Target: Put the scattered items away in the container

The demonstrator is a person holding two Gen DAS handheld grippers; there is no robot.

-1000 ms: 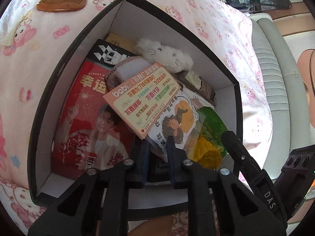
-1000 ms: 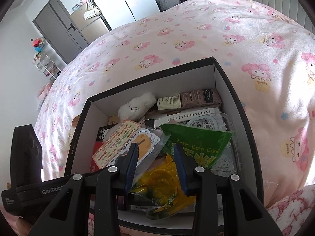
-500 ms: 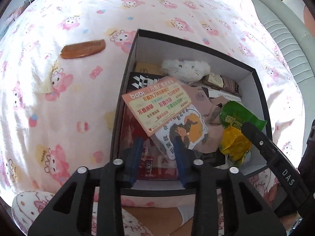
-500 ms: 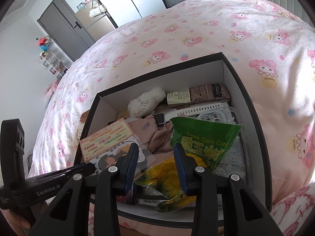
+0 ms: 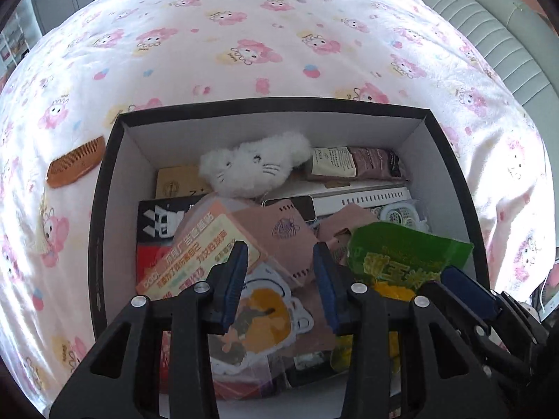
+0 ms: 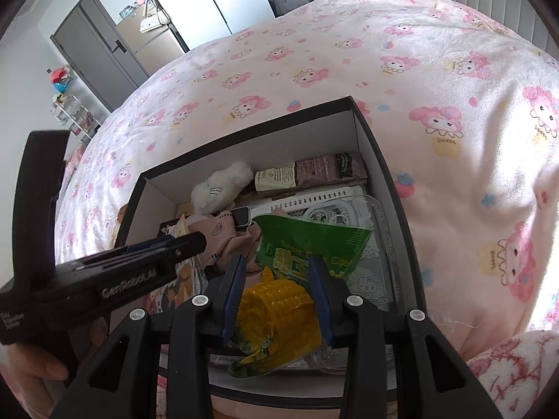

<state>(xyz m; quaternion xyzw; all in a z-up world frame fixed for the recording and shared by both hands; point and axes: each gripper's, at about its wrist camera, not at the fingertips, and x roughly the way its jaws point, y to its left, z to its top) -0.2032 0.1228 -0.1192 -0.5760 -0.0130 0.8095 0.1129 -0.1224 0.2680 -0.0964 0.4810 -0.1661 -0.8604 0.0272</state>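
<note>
A black box [image 5: 279, 104] with white walls sits on the bed, holding a white plush [image 5: 251, 167], a pink mask [image 5: 279, 230], an orange leaflet [image 5: 202, 255], a cartoon sticker pack [image 5: 258, 321] and several other items. My left gripper [image 5: 279, 279] hovers open over the leaflet and sticker pack, with nothing between its pads. My right gripper [image 6: 277, 286] is shut on a green-and-yellow corn packet [image 6: 279, 300], held upright over the near right part of the box [image 6: 244, 132]. A brown comb [image 5: 75, 162] lies on the quilt just left of the box.
The pink cartoon quilt [image 5: 262, 42] spreads all around the box. A grey padded headboard [image 5: 506, 52] runs along the right. The left gripper's black body [image 6: 139, 265] crosses the left of the right wrist view, with a hand [image 6: 35, 366] beneath it. A grey door [image 6: 94, 52] stands far back.
My left gripper opened and let go of the sticker pack, then lifted and rolled so the box now sits square in its view. The right gripper kept still with the corn packet.
</note>
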